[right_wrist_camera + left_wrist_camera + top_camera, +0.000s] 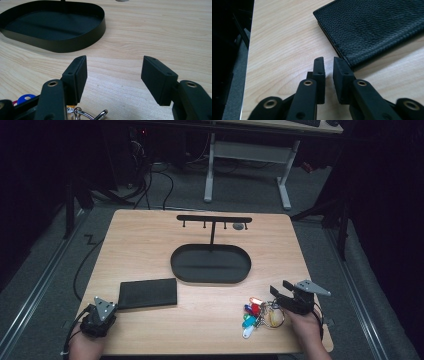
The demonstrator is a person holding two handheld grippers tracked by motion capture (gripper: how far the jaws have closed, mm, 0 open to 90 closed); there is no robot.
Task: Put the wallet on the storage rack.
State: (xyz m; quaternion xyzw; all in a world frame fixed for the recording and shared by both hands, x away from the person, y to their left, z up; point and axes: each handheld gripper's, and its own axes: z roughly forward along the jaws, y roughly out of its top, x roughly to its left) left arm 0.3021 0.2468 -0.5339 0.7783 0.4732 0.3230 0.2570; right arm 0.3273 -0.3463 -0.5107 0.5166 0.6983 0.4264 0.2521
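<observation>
While the right hand-held gripper [281, 291] hovers with its jaws spread wide and nothing between them, a bunch of keys [260, 314] lies on the tabletop [150, 245] just beside it, at the near right. The keys carry coloured tags in red, blue, green and white, joined on a metal ring; in the right gripper view the ring [100, 115] and a blue tag [25, 98] show low, by the left jaw. Beyond that gripper sits a black oval tray [181, 270] near the middle of the tabletop, with a black hook rack [214, 219] standing behind it.

The left hand-held gripper [111, 306] rests at the near left corner, its jaws almost pressed together with a narrow gap and nothing held. A black wallet [148, 293] lies flat just beside it; in the left gripper view the corner of the wallet [374, 27] reaches close to the right jaw tip.
</observation>
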